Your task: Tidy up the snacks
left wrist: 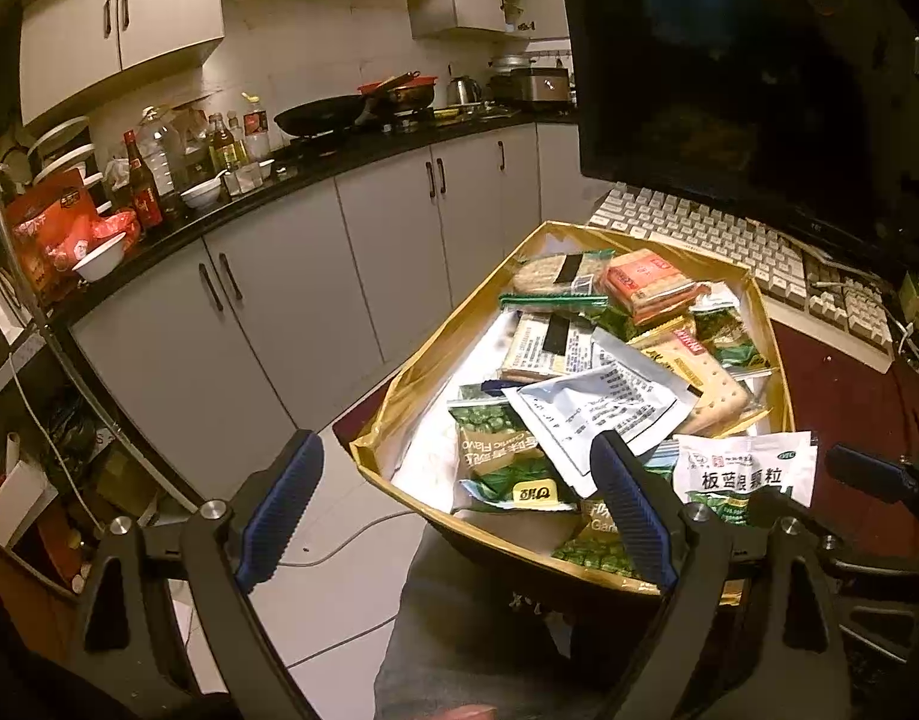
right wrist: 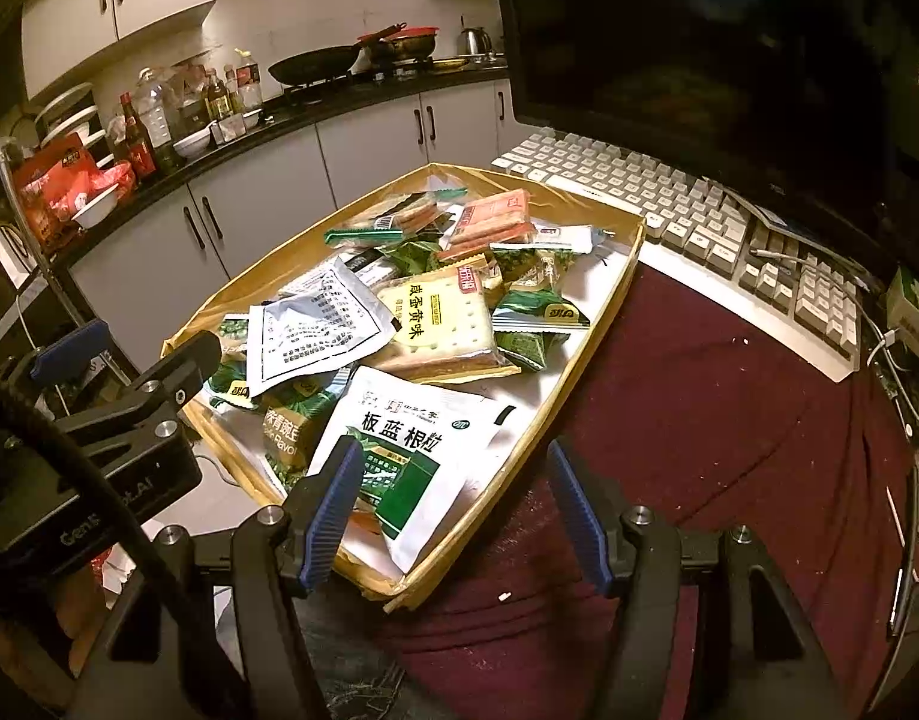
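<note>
Gold-lined box [right wrist: 585, 324] on bench: snack packets [right wrist: 441, 324] heaped loose, unsorted; left hand-held gripper [left wrist: 459, 510] and right hand-held gripper [right wrist: 459, 510] both gaping, empty, poised over near end.

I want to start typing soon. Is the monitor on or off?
Off, it seems: the monitor is dark in both views, showing only faint reflections above the keyboard.

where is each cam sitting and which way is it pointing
Left wrist: on the left gripper, open at the near-left corner of the gold tray, facing kitchen cabinets and monitor; the right gripper's blue fingertip shows at the right edge.
Right wrist: on the right gripper, open over the tray's near-right corner and the white-green sachet; the left gripper shows at left.
Shared: tray of snacks, sachet, keyboard.
</note>
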A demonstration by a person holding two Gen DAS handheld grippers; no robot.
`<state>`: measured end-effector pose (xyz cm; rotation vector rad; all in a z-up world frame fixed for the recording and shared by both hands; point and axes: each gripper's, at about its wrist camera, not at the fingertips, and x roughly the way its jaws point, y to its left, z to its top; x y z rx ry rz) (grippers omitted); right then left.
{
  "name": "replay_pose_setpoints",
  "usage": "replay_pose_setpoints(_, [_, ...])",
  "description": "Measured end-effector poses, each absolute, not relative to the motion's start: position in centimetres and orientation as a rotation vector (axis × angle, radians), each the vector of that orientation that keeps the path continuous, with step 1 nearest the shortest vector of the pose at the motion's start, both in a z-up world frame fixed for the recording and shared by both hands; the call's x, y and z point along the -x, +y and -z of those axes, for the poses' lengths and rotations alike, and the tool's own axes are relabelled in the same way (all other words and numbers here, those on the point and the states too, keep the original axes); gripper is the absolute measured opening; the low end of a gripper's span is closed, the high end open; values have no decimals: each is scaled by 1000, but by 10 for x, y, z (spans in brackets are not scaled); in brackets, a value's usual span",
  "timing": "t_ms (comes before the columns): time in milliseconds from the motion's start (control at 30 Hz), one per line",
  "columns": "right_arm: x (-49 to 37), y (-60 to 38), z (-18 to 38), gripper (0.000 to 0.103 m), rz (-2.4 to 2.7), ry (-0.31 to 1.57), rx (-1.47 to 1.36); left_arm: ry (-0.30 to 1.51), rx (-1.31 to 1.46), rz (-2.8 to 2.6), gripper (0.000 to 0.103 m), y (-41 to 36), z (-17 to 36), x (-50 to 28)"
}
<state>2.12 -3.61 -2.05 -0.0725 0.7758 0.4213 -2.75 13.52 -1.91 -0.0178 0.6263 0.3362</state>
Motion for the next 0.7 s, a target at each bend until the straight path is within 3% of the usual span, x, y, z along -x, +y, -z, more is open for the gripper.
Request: replay_pose_setpoints(700, [-20,-36,21,64,-418,780,63,634,6,-346,91,134,23,25])
